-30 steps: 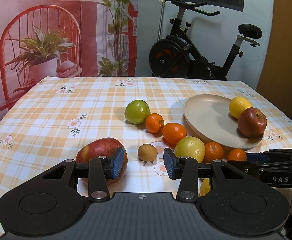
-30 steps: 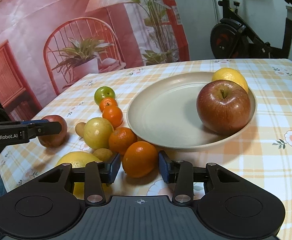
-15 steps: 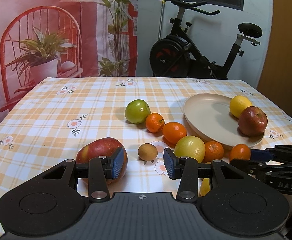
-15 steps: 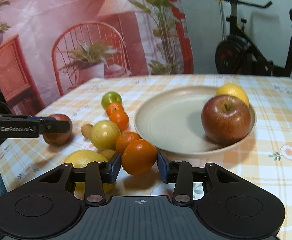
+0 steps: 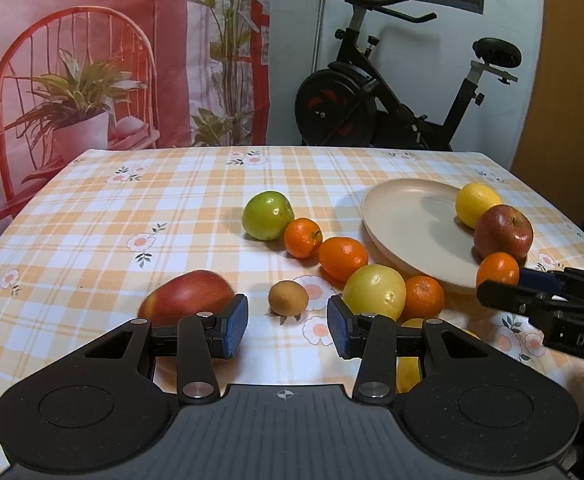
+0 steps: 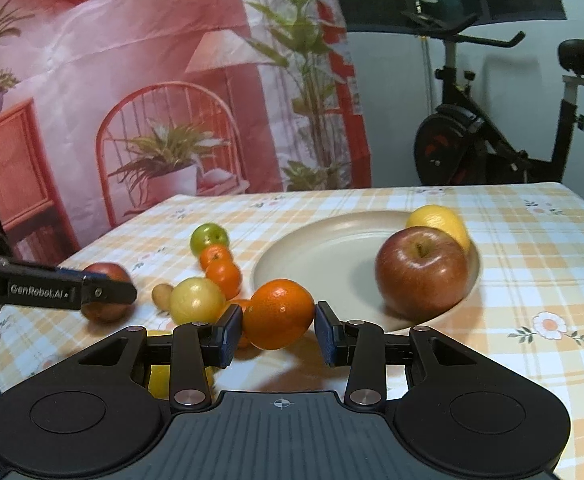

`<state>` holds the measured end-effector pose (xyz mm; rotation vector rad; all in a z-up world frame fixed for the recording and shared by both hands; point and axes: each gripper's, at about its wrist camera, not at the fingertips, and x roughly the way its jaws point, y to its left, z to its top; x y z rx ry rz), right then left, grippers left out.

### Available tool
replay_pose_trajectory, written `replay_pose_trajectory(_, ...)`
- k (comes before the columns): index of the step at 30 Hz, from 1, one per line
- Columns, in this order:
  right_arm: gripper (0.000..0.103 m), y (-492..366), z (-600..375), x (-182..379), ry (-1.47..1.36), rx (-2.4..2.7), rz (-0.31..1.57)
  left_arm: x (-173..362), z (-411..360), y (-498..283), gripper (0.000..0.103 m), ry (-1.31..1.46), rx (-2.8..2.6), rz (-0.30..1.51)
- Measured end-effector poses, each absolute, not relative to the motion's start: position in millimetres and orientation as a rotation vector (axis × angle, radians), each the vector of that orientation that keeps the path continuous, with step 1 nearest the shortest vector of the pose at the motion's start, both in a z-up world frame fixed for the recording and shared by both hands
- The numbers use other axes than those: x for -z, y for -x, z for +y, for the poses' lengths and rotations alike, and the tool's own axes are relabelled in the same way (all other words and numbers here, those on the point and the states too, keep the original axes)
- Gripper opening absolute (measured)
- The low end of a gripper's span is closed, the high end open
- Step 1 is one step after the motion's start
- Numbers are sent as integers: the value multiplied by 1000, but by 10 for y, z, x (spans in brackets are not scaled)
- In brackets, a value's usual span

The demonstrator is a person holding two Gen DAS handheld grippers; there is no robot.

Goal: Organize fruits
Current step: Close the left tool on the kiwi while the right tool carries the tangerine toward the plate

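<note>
Illumination is warm, indoor and moderately dim, apparently from overhead. Fruits cast soft, short shadows on the tablecloth [image 5: 196, 200]. Small highlights glint on the red apple [image 6: 421, 272] and the held orange [image 6: 279, 313] (no strong glare). Fisheye distortion bends both views' edges; corners vignette black. Foreground is slightly soft.

orange [image 6: 279, 314] claw-held, apple [image 6: 421, 272] on plate [image 6: 324, 248]

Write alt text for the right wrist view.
The right tongs grip an orange, lifted just before a beige plate holding a red apple and a lemon. To the left on the checked tablecloth lie more oranges, a yellow fruit, a green apple and the left tongs.
</note>
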<state>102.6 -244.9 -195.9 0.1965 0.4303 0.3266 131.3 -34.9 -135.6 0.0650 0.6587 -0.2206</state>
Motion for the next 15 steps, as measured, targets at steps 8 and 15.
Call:
replay_pose_trajectory(8,36,-1048,-2577,1980,-248,-307,416,1328,-386,-1505,33,-29,232,685)
replay_pose_trajectory(15,36,-1076,-2660,1997,-289,-307,407,1408,-455,-1696,32,-63,216,745)
